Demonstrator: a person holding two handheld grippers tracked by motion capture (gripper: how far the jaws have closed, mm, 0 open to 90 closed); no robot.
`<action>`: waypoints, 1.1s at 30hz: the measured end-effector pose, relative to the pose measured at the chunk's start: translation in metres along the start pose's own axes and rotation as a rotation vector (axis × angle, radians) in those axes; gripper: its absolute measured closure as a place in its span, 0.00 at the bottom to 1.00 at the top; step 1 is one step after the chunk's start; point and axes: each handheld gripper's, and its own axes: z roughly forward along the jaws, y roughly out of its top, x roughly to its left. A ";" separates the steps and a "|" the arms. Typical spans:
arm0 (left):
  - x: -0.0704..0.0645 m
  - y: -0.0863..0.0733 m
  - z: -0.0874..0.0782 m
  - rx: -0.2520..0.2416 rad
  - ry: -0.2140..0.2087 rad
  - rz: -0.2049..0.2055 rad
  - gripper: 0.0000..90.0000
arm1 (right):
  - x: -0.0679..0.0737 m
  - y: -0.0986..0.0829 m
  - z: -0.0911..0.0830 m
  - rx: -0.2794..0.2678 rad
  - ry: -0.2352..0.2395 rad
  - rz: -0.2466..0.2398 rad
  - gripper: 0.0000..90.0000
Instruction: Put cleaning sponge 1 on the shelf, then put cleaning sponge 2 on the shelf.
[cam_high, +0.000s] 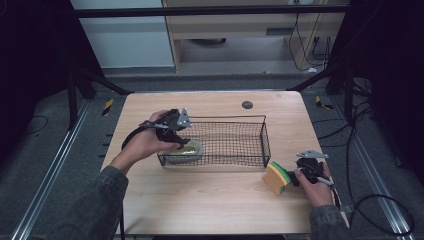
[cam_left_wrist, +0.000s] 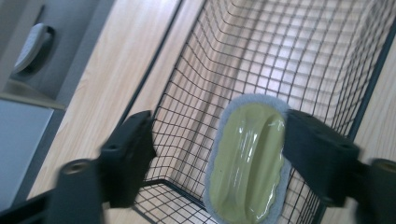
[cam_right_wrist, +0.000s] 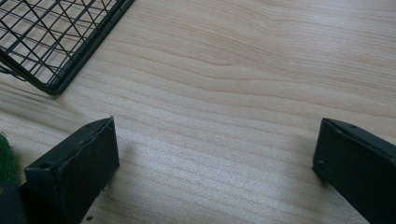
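Black wire basket (cam_high: 235, 142) holds a green scrubber (cam_left_wrist: 247, 161); the left gripper (cam_left_wrist: 217, 154) gapes above it. The right gripper (cam_right_wrist: 215, 154), spread wide, rests beside a sponge (cam_high: 277, 177).

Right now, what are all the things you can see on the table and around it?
Wire basket: one, black, middle of the table.
Scrub pad: one, yellow-green with a grey edge, inside the basket at its left end.
Sponge: one, yellow and green, on the table by the basket's right corner.
Table: one, light wood.
Round cap: one, dark, far side of the table.
Left gripper: one, black, open, jaws either side of the scrub pad.
Right gripper: one, black, open, over bare table beside the sponge.
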 end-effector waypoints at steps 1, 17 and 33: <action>-0.001 -0.002 -0.003 -0.021 0.003 -0.034 0.19 | 0.000 0.000 0.000 0.000 0.001 0.000 0.01; -0.059 -0.124 -0.044 -0.187 0.090 -0.482 0.05 | -0.012 0.008 -0.057 0.146 -0.015 -0.052 0.13; -0.072 -0.186 0.008 -0.051 0.057 -0.637 0.07 | 0.020 0.042 -0.117 0.244 0.088 -0.102 0.22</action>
